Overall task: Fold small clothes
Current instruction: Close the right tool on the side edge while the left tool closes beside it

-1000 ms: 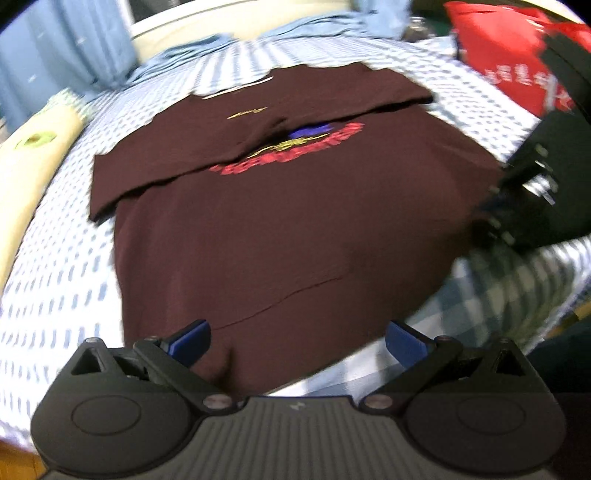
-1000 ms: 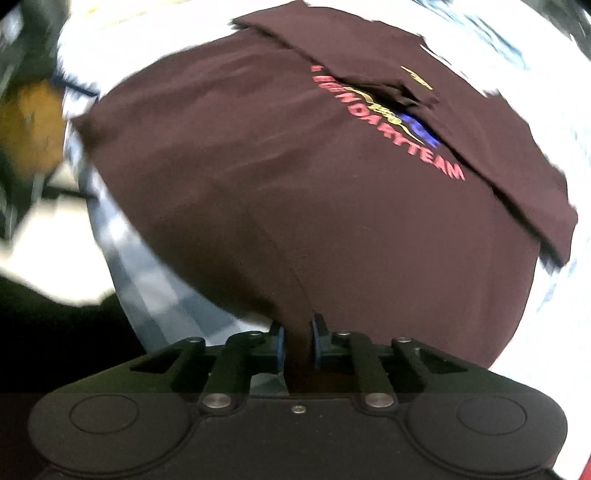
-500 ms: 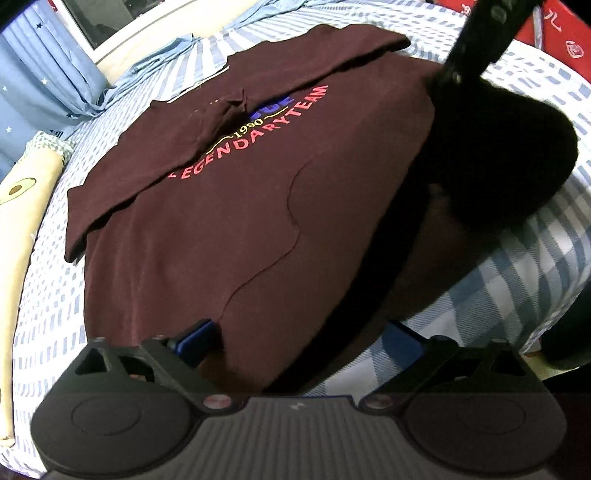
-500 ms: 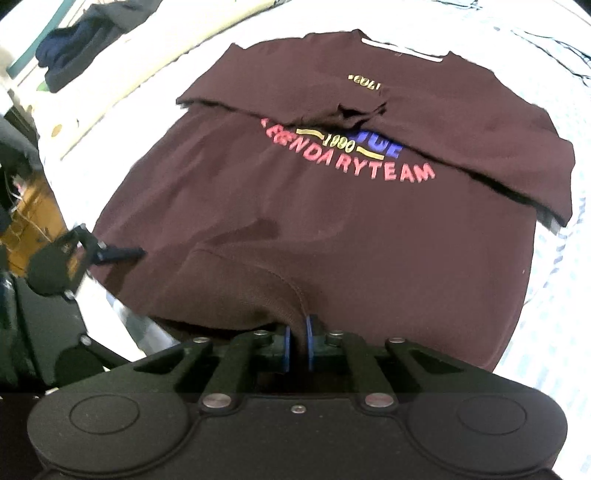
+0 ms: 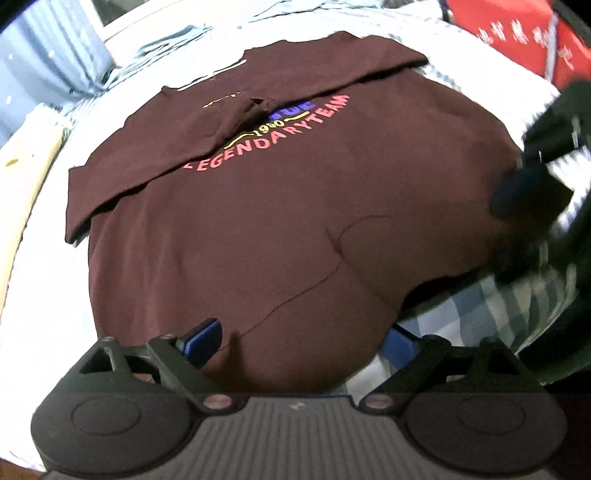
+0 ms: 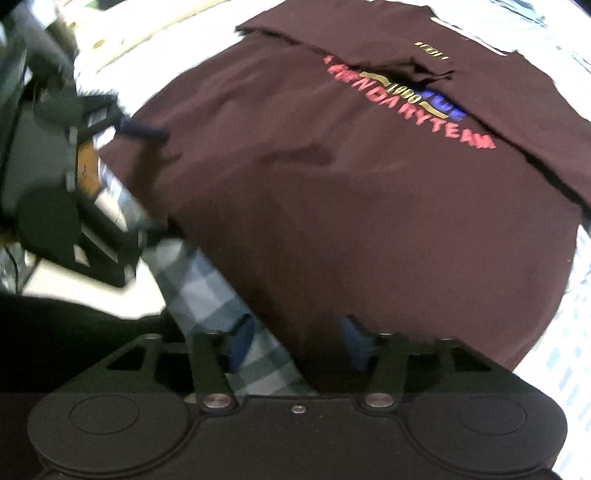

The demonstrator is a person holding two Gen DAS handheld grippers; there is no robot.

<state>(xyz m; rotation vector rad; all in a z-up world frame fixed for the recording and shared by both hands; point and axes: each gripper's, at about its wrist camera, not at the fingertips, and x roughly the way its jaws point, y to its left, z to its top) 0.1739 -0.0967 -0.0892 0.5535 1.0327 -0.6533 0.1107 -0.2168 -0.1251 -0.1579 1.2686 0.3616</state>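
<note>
Red bag (image 5: pixel 517 33) in left view only

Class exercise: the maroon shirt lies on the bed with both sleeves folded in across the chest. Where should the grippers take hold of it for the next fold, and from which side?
Probably the bottom hem of the maroon shirt, at its two near corners, coming from the near edge of the bed. The hem lies loose and nearest both grippers; the left gripper, jaws closing, already straddles it, while the right gripper is opening over it.
</note>
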